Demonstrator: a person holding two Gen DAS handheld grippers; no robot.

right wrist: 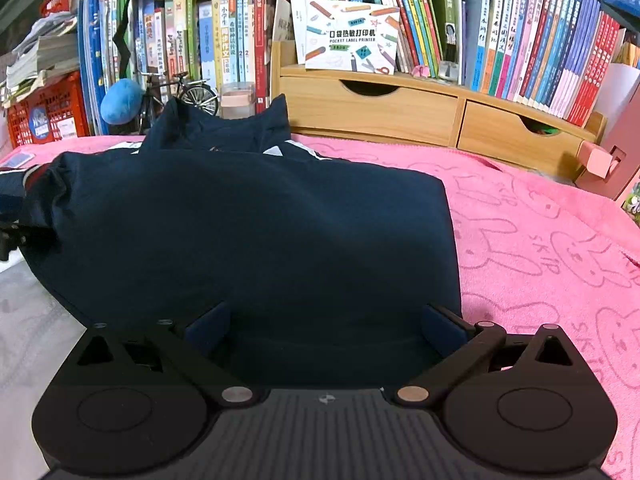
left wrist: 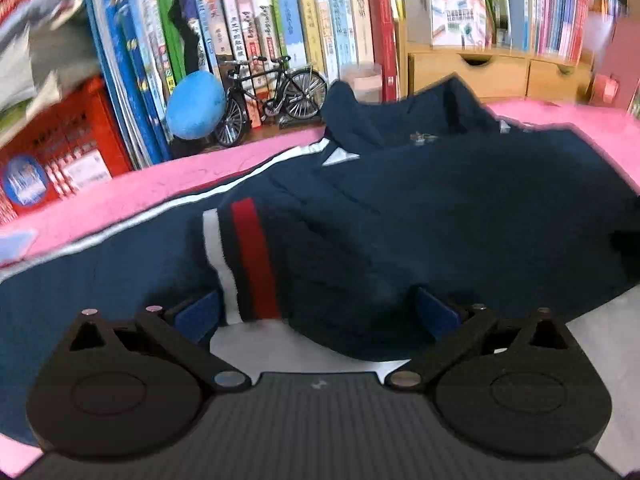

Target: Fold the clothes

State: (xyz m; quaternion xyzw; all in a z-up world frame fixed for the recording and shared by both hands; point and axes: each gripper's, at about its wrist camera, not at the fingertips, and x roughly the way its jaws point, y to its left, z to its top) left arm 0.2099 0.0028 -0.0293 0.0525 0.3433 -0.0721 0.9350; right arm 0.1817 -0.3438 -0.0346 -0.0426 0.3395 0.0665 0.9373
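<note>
In my left wrist view the left claw (left wrist: 316, 312) sits at the bottom of the frame with its blue pads (left wrist: 198, 314) spread wide, nothing pinched between them. The navy jacket (left wrist: 420, 208) fills the middle of that picture, lying on the pink towel (left wrist: 160, 184) that covers the table. A red stripe (left wrist: 256, 256) and a white one beside it run down the cloth between the two pads, and the jacket's lower edge lies across the gap without either pad pressing on it. A white strip of piping runs along the jacket toward the left edge of the frame. The collar stands up at the upper middle. Behind it, at the upper left, a small model bicycle (left wrist: 276, 96) stands next to a blue plush ball (left wrist: 196, 104) in front of a row of books (left wrist: 280, 20).

In my right wrist view the right claw (right wrist: 326, 330) is also at the bottom, fingers fully apart. The folded navy body of the jacket (right wrist: 248, 232) lies between and beyond the fingers, its near edge reaching into the gap; I see no pad clamped on it. To the right the pink towel (right wrist: 540, 240) is bare, printed with rabbit outlines. A wooden drawer unit (right wrist: 400, 108) sits across the upper middle of the frame under more books.
</note>
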